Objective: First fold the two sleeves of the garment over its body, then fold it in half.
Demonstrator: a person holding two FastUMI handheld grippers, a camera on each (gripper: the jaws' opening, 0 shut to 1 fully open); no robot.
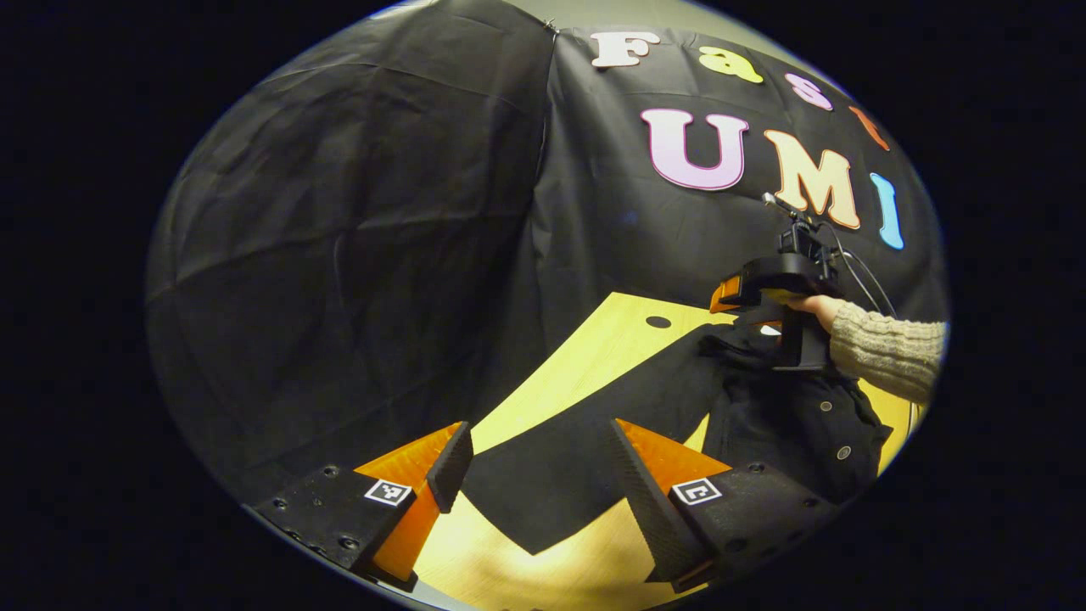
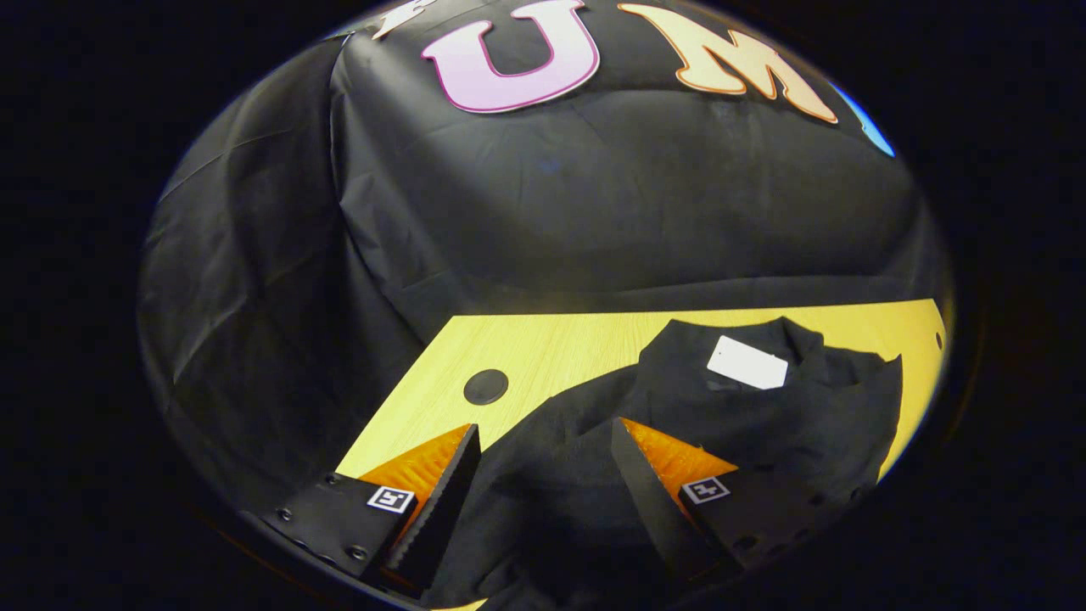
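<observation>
Through the left gripper view, my left tool (image 1: pixel 536 465) hangs with its two wedge-shaped fingers spread wide and nothing pinched between them. In the gap lies a flat black sleeve (image 1: pixel 560 475) of the garment (image 1: pixel 764 416), matte cloth with a pointed lower edge, lying on the pale yellow wood-grain worktop (image 1: pixel 594 348). I can't tell whether the fingers touch the cloth or float above it. Right of that sleeve the garment bunches into a rumpled dark heap with small round buttons (image 1: pixel 825 406) down its front. Above the heap I see my right tool (image 1: pixel 768 293), held by a hand (image 1: pixel 816 307) in a ribbed knit cuff (image 1: pixel 887 348), with a cable running off behind it. A round dark hole (image 1: pixel 657 322) sits in the worktop just beyond the garment's far edge.

Over to the right gripper view: the same kind of dark round hole (image 2: pixel 485 386) lies left of the garment (image 2: pixel 764 407), on bare worktop (image 2: pixel 551 348). My right tool (image 2: pixel 543 462) is also wide apart, gripping nothing, with soft wrinkled black fabric spread beneath and between its fingers. Farther right, the collar area shows a white rectangular tag (image 2: pixel 747 362) lying on the cloth. Black booth cloth hangs behind the worktop's far edge.
</observation>
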